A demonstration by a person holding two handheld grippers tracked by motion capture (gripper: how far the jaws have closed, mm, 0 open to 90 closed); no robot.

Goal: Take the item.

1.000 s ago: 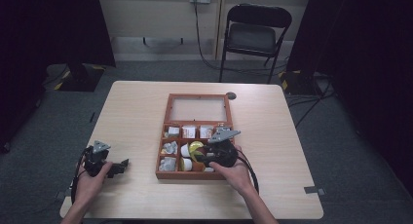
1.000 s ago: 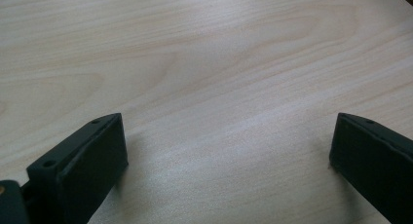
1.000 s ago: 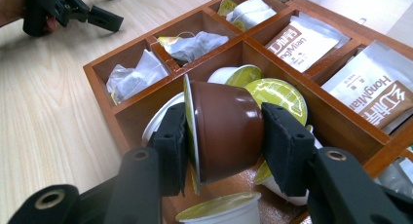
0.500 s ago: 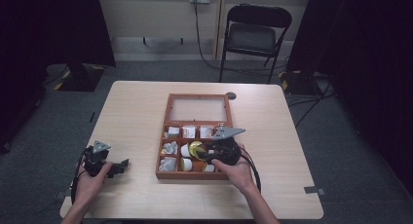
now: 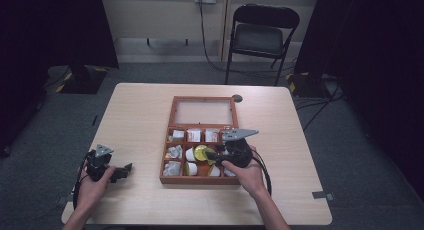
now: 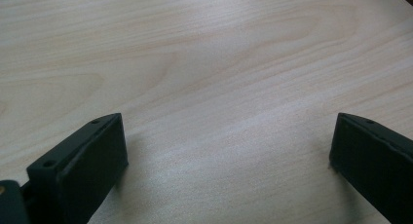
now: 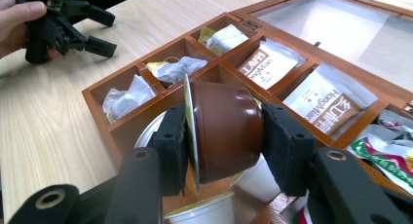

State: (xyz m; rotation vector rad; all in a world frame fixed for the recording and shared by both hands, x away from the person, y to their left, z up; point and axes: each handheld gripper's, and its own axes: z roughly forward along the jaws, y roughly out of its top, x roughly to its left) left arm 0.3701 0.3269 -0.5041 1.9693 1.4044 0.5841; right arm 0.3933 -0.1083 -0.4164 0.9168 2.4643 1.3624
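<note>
An open wooden compartment box (image 5: 200,180) lies in the middle of the table, its glass lid (image 5: 203,111) laid back flat. My right gripper (image 5: 209,155) hovers over the box's front compartments, shut on a brown capsule cup (image 7: 229,136) turned on its side. One pad presses its yellow foil lid (image 5: 201,152), the other its base. My left gripper (image 5: 125,171) rests near the table's left front corner, jaws wide apart over bare wood (image 6: 228,118). It also appears far off in the right gripper view (image 7: 113,34), held by a hand.
The box (image 7: 97,95) holds crumpled tea bags (image 7: 124,97), printed sachets (image 7: 265,63) and white cups (image 7: 204,214). A small dark round thing (image 5: 236,98) lies beyond the lid. A folding chair (image 5: 262,37) stands behind the table. Bare tabletop (image 5: 135,120) spreads left of the box.
My right gripper, with the cup in it, has drifted slightly to the right and away. The left gripper has stayed where it was.
</note>
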